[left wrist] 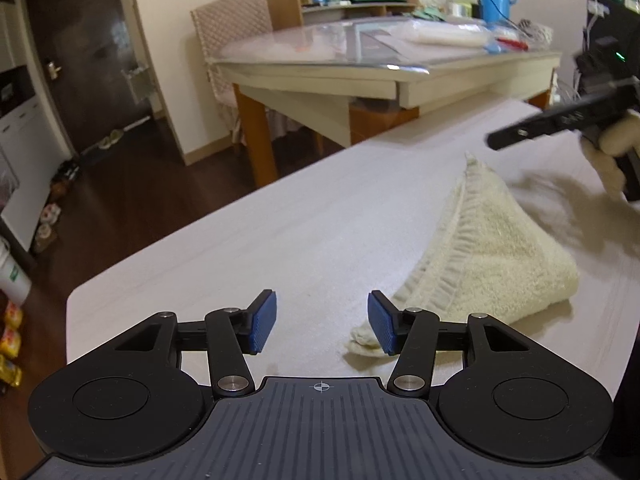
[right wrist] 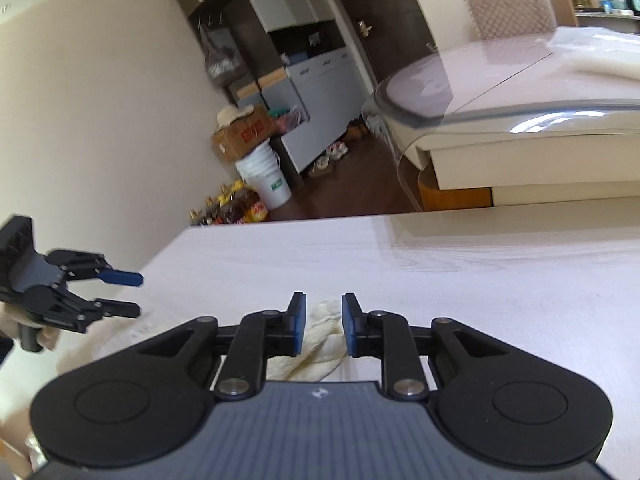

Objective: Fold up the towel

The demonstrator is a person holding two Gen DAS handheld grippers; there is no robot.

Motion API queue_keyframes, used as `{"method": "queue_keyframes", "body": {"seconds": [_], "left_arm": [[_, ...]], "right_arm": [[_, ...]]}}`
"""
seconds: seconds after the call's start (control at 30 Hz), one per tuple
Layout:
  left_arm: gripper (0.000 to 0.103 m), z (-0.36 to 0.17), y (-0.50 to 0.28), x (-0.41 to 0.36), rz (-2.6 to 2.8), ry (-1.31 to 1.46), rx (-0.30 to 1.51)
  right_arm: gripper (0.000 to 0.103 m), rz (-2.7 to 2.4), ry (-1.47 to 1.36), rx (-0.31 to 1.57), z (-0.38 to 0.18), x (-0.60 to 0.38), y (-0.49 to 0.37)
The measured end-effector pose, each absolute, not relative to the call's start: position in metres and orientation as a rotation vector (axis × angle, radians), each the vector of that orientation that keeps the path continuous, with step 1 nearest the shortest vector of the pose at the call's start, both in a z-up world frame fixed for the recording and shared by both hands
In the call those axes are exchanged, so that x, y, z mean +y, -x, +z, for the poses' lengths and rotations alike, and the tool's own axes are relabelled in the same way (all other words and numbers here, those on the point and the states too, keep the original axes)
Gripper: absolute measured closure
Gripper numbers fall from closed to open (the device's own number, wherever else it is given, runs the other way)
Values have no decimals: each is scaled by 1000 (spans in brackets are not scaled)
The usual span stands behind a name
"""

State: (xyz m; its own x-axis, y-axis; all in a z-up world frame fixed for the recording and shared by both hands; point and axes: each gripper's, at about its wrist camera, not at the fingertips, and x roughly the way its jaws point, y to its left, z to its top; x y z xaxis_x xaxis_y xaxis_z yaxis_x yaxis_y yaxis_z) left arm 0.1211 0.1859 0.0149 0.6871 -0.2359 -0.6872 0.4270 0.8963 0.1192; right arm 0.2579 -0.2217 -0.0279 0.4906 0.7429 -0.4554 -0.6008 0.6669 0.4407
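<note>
You will find no legible text. The brown cardboard box point(right wrist: 240, 135), far beyond the claw, carries red print, and the white plastic bucket point(right wrist: 267, 178) a green label; both are unreadable.

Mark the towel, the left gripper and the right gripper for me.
towel point(left wrist: 492, 248): left wrist view, middle of the folded pile.
left gripper point(left wrist: 322, 322): left wrist view, midway between its fingertips.
right gripper point(right wrist: 323, 324): right wrist view, midway between its fingertips.

Cream walls, dark wood floor point(left wrist: 132, 208), dark door point(left wrist: 80, 60), glass-topped dining table point(left wrist: 360, 72) with padded chair point(left wrist: 232, 28), white cabinets point(right wrist: 316, 92), white bucket point(right wrist: 266, 180).
</note>
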Motion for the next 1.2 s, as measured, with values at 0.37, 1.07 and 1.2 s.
{"method": "queue_keyframes", "body": {"seconds": [0.37, 1.07, 1.2], "left_arm": [[66, 4, -99, 153, -618, -395, 718], [85, -18, -119, 147, -680, -529, 728], [85, -18, -123, 147, -683, -543, 727]], "right_arm": [[80, 962, -196, 744, -50, -189, -161], [101, 915, -84, 714, -43, -172, -122], [103, 900, -87, 738, -46, -177, -104]]}}
